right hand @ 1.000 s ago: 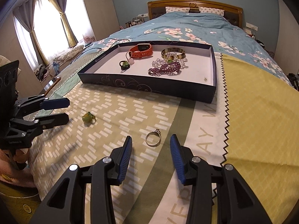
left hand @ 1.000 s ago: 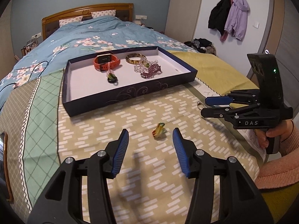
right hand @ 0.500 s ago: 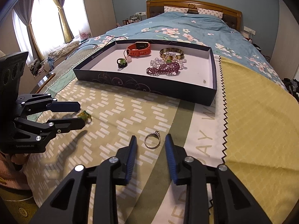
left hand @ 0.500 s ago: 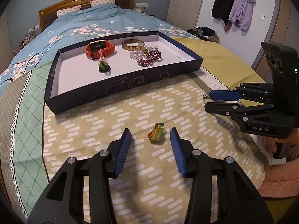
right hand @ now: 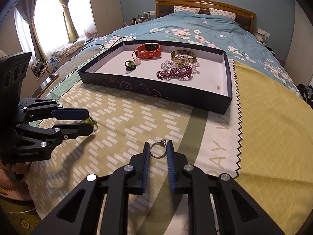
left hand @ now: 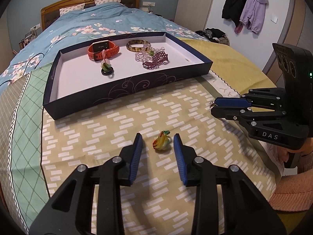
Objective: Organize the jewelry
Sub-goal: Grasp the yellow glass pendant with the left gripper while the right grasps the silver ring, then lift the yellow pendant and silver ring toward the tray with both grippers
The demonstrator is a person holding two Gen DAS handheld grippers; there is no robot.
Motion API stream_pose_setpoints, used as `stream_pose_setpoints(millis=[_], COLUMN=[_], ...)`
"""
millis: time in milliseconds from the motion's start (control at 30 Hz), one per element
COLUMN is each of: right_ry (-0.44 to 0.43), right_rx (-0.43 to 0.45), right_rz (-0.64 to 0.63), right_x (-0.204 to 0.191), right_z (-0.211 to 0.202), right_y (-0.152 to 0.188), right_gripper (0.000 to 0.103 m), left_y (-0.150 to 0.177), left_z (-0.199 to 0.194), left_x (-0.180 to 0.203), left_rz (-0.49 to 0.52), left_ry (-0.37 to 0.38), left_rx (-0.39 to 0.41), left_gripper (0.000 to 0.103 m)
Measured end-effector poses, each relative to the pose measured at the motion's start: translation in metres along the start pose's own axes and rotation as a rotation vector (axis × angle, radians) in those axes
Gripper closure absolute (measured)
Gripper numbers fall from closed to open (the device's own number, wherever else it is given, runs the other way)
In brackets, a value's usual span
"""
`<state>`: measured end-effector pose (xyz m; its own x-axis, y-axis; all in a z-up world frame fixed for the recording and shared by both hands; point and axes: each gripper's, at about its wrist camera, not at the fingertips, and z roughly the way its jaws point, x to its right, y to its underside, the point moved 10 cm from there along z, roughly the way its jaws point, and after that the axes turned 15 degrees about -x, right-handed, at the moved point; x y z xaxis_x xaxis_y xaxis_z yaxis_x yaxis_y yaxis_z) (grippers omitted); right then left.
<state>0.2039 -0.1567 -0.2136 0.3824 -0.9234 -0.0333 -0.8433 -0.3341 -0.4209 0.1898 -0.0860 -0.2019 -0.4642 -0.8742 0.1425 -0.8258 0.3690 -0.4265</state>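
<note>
Risk entry: left gripper [left hand: 157,144], jaws apart and just closing round the glass ring [left hand: 161,143], and right gripper [right hand: 158,148], jaws narrowing onto the silver ring [right hand: 158,149], both near the bedspread's [right hand: 121,121] front edge; either ring may squirt from the pads or sink into soft cloth, missing the tray [right hand: 156,93].

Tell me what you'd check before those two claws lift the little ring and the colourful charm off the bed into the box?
1. Silver ring between the right gripper pads: ok, jaws have just been closing and look to touch it.
2. Firm grip on the ring: cannot tell.
3. Colourful charm centred in the left gripper: ok.
4. Left pads on the charm: not ok, gaps remain though the jaws have just been closing.
5. Free space in the tray: ok.
</note>
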Motion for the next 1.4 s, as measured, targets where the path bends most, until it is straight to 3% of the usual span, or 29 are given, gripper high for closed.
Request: stream_pose_setpoints(millis=[333, 1400], right_ry=[-0.026, -0.163], right_rx=[0.001, 0.104], right_rz=[0.006, 0.044], right_x=[0.0, -0.006], right_z=[0.0, -0.024], right_y=[-0.002, -0.023], right_gripper=[0.088, 0.088], left_y=[0.002, -0.005], left_z=[0.0, -0.034], left_x=[-0.006, -0.016], left_rz=[-0.016, -0.064], left_ry=[0.011, 0.014], left_rx=[-0.002, 0.078], left_gripper=[0.09, 0.091])
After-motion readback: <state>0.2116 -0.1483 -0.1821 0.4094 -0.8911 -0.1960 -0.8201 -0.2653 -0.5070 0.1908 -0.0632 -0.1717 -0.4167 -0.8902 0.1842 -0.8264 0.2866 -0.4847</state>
